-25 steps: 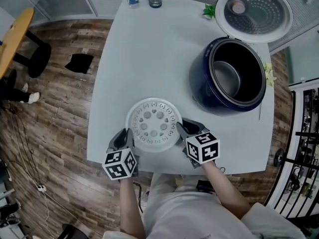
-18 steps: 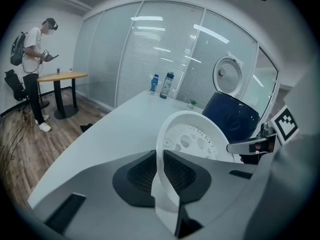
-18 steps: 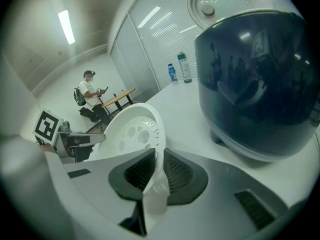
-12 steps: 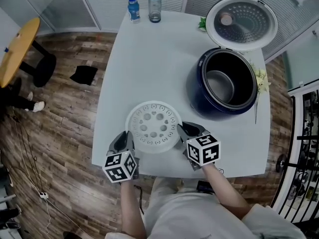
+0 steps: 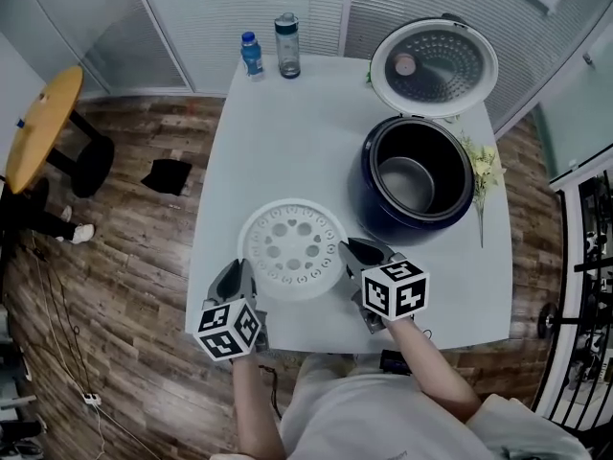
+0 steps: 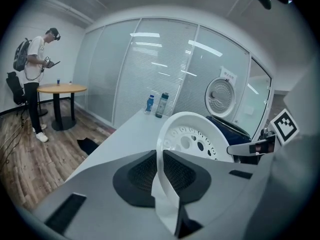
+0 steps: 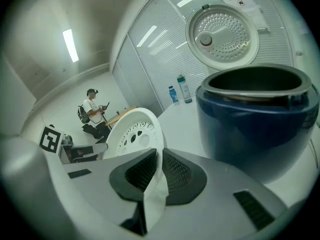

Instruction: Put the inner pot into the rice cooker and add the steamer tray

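Nearest the person, the left gripper (image 5: 239, 268) is clamped on the left rim of the white steamer tray (image 5: 292, 247), the rim pinched between its dark ribbed pads. Opposite it, the right gripper (image 5: 352, 253) has the tray's right rim between its pads; its jaws have just been closing and now press on that rim. The round, perforated tray is carried between the two grippers over the front part of the pale worktop (image 5: 287, 132), its holed face turned up.

Beyond the tray and to the right stands the dark blue rice cooker (image 5: 369, 204), apart from the tray. The metal inner pot (image 5: 407, 182) already sits inside it. Its round lid (image 5: 436, 62) is swung open behind the body, showing a dimpled inner face.

At the far edge of the worktop, a small blue bottle (image 5: 251, 54) and a taller clear bottle (image 5: 286, 45) stand side by side.

Off to the left, on the wooden floor (image 5: 115, 257), lies a black item (image 5: 167, 175), with a round yellow table (image 5: 43, 123) farther out.
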